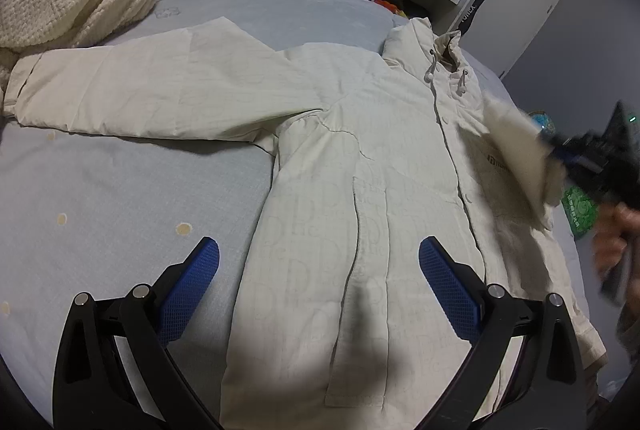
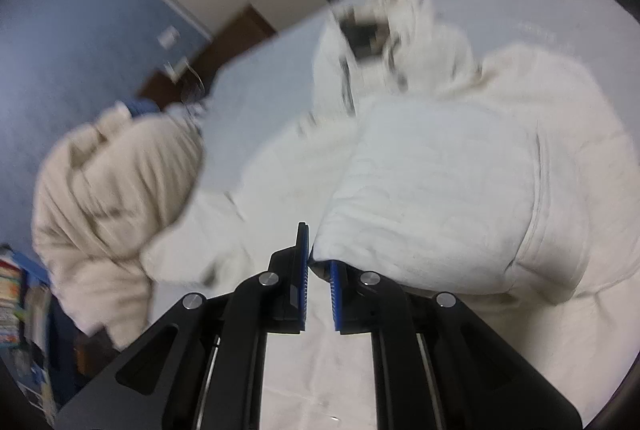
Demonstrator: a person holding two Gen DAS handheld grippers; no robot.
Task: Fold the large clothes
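Right gripper (image 2: 319, 262) is clamped on a sleeve cuff (image 2: 420, 214) at its 12 o'clock; left gripper (image 1: 319, 270) hangs with jaws wide apart, empty, over the jacket (image 1: 360, 190), which lies flat across the bed (image 1: 120, 214). Padded fabric looks soft, bulky and light; cuffs, hem corners and shoulders offer the firmest holds.
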